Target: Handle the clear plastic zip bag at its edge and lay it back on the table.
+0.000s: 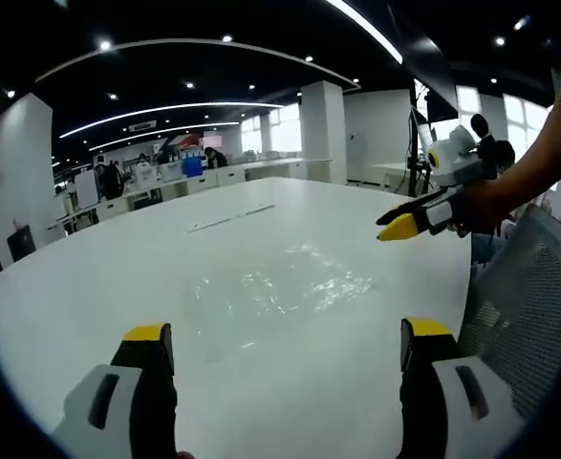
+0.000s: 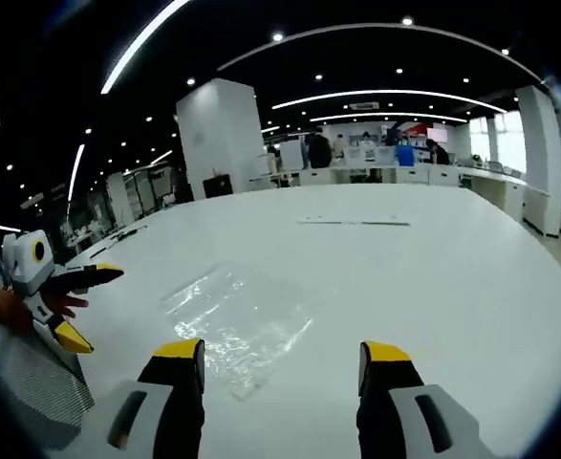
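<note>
Nearest you, the left gripper shows its two yellow-tipped jaws standing wide apart with nothing between them, held just short of the near edge of the clear plastic zip bag. The right gripper is likewise spread and holding nothing; its jaws sit on your side of the bag, whose nearest corner lies just ahead of the left-hand jaw in the right gripper view.

The bag lies flat and crumpled on the white table, touching no jaw. By that layout, either the handling has not begun or the bag has already been laid back; these pictures do not settle which. If the pick-up is yet to come, your next move calls for bringing one gripper low along the tabletop so a jaw slides under the bag's thin edge, then closing on that edge alone; the film is slack and glossy, so expect it to slip or fold unless the bite is on the stiffer zip strip, whose side cannot be made out here.

In the left gripper view the right gripper appears beyond the bag's right side, raised off the table, its jaws apart.

Farther beyond the bag a thin strip lies on the table. Past the table's far edge stand a white pillar and office desks.
</note>
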